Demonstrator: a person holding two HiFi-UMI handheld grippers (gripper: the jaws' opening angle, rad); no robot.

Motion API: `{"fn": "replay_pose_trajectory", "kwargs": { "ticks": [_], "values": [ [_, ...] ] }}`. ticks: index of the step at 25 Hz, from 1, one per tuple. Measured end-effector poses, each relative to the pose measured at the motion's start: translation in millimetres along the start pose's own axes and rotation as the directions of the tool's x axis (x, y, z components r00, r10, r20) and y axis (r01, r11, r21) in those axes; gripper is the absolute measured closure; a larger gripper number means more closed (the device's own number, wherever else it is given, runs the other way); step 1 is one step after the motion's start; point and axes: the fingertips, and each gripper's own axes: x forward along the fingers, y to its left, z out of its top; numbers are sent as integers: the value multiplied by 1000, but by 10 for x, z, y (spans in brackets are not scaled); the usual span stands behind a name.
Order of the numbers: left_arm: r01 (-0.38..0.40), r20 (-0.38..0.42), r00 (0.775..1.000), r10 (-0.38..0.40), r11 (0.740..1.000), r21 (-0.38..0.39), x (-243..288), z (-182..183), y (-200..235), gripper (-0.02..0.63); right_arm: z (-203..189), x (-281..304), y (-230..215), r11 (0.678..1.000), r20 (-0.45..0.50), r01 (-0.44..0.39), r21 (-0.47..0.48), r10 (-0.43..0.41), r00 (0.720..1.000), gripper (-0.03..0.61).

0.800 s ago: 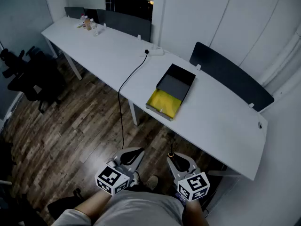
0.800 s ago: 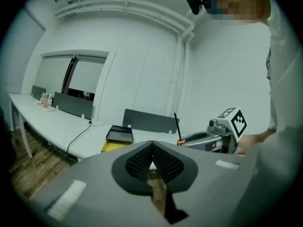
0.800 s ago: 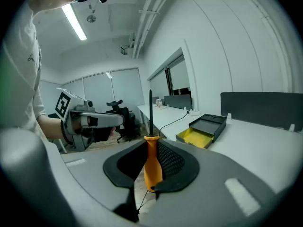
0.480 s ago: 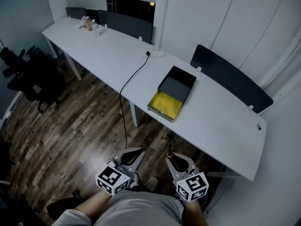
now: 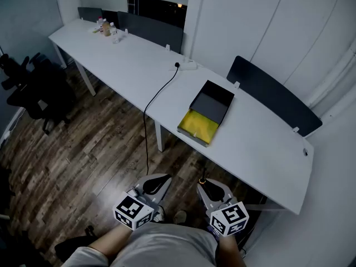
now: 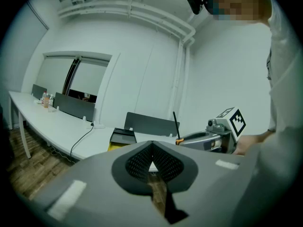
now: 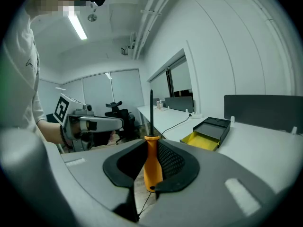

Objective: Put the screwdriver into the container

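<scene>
The container (image 5: 199, 126) is an open box with a yellow tray and a dark lid, lying on the long white table (image 5: 250, 143); it also shows as the box (image 7: 208, 134) in the right gripper view. My right gripper (image 5: 207, 187) is held low near my body, well short of the table, shut on the screwdriver (image 7: 152, 162). Its orange handle sits between the pads and the black shaft points up. My left gripper (image 5: 158, 181) hangs beside it, its jaws closed together with nothing in them. From the left gripper view I see the screwdriver's shaft (image 6: 175, 124) rising from the right gripper (image 6: 208, 138).
A black cable (image 5: 161, 88) runs from a socket on the table down to the wooden floor. Dark partition panels (image 5: 272, 96) stand along the table's far edge. Small bottles (image 5: 104, 26) sit at its far left end. A black office chair (image 5: 28, 88) is at the left.
The table and container have slid slightly down and right in the head view. Both grippers keep the same pose, and the screwdriver stays in the right one.
</scene>
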Motion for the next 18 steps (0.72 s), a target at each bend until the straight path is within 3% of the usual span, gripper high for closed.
{"fn": "replay_pose_trajectory", "kwargs": {
  "ticks": [18],
  "values": [
    [43, -13, 999, -43, 999, 7, -94, -50, 318, 614, 52, 276, 174, 999, 15, 32, -5, -31, 999, 492]
  ]
}}
